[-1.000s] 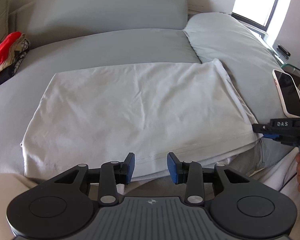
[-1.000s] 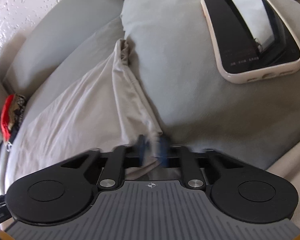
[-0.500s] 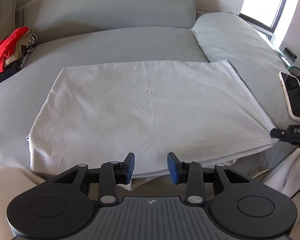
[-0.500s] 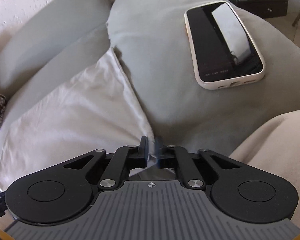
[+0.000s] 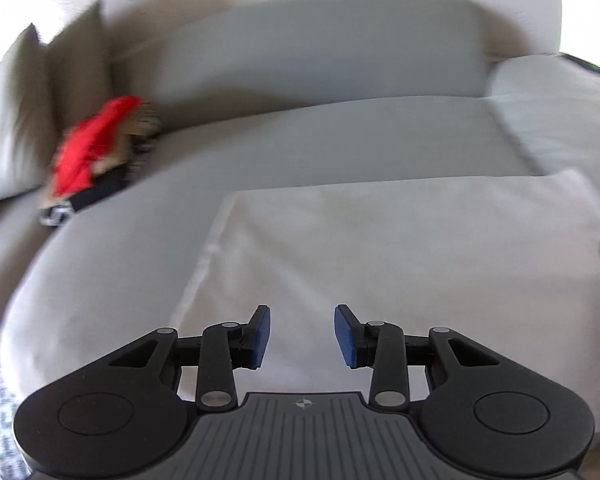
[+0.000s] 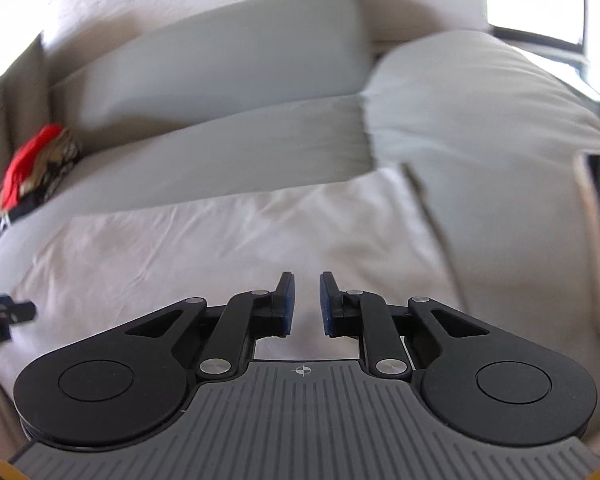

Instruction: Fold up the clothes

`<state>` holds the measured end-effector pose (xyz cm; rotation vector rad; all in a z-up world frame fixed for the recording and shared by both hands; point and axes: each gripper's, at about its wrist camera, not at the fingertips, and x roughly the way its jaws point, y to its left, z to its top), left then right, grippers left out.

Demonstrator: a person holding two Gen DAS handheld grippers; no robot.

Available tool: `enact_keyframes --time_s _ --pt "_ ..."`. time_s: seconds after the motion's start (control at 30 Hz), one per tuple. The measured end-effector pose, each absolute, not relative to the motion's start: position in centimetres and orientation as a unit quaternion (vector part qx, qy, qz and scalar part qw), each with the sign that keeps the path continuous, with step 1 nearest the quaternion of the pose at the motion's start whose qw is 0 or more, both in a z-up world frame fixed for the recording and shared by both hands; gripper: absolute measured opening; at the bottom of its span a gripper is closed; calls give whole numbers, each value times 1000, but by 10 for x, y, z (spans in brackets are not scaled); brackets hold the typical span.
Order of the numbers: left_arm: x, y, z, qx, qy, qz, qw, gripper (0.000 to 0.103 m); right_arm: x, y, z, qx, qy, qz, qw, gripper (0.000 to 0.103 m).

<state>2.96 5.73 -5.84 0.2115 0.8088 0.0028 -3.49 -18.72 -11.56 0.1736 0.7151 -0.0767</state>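
A white cloth [image 5: 400,248] lies flat on the gray sofa [image 5: 300,144], folded into a wide shape. The left tongs [image 5: 302,336] hang over its near edge, spread apart, with nothing between them. The right tongs [image 6: 305,300] hang over the same cloth [image 6: 220,240]. Their jaws have just opened a little, with a small gap and nothing in it. A red pile of clothes [image 5: 92,148] sits far off by the cushions [image 5: 16,120].
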Motion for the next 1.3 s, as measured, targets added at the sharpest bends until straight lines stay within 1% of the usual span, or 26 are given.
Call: enact_keyframes --time_s 0.03,0.07,0.1,0.13,0.17,0.27,0.3,0.33,0.37,0.4,0.47,0.57,0.63,0.73,0.83,0.93,0.97,1.0,1.07,1.1,1.17,1.2,1.27,1.3 --pt "34 62 -65 107 398 13 911 35 -30 -187 -122 70 358 -38 930 14" --pt "40 69 -72 107 423 27 900 38 -29 -193 -126 55 360 -79 928 12" --pt "42 78 -72 98 430 33 897 40 -29 -198 -131 39 361 -120 924 13" --pt "44 86 -72 87 436 39 895 40 -28 -205 -136 25 361 -160 918 10" --pt "46 94 -72 77 443 45 892 40 -30 -219 -140 34 365 -204 908 0" --pt "49 106 -61 79 460 61 882 40 -37 -250 -136 106 368 -181 906 0" --pt "51 110 -58 80 465 68 879 37 -36 -249 -128 102 373 -186 903 0" --pt "53 112 -52 80 469 73 877 36 -38 -246 -120 102 364 -198 904 4" --pt "52 115 -46 74 466 72 879 35 -39 -244 -112 102 356 -210 905 17" --pt "51 119 -40 67 463 71 881 35 -41 -242 -105 103 347 -222 905 19" --pt "52 123 -27 33 450 40 891 35 -40 -241 -94 125 324 -206 915 19" --pt "69 120 -20 -27 442 -23 896 35 -19 -239 -92 177 327 -160 914 21" --pt "90 106 -28 -45 450 -56 890 35 2 -235 -99 213 346 -116 906 21" --pt "121 88 -43 -80 443 -105 887 34 28 -231 -115 255 334 -51 906 21" --pt "155 95 -71 -172 439 -141 870 31 51 -235 -136 268 318 -24 909 21" --pt "182 117 -101 -237 442 -114 858 18 67 -261 -158 272 311 -85 907 19" --pt "187 126 -105 -238 432 -92 865 15 71 -272 -165 273 308 -114 904 1" --pt "191 136 -109 -239 422 -70 872 13 69 -280 -166 278 297 -125 905 0" --pt "194 151 -111 -209 401 -14 892 10 65 -294 -168 287 277 -148 905 0" --pt "196 158 -112 -193 390 14 900 11 64 -301 -169 290 266 -159 905 0" --pt "196 172 -113 -208 378 41 901 12 56 -290 -157 230 239 -210 920 0" --pt "194 174 -110 -197 373 66 904 10 53 -284 -152 201 226 -234 924 0" --pt "188 173 -102 -157 365 142 907 6 46 -284 -146 202 236 -245 918 0" --pt "182 176 -98 -165 359 153 906 6 40 -285 -142 211 239 -241 917 0"
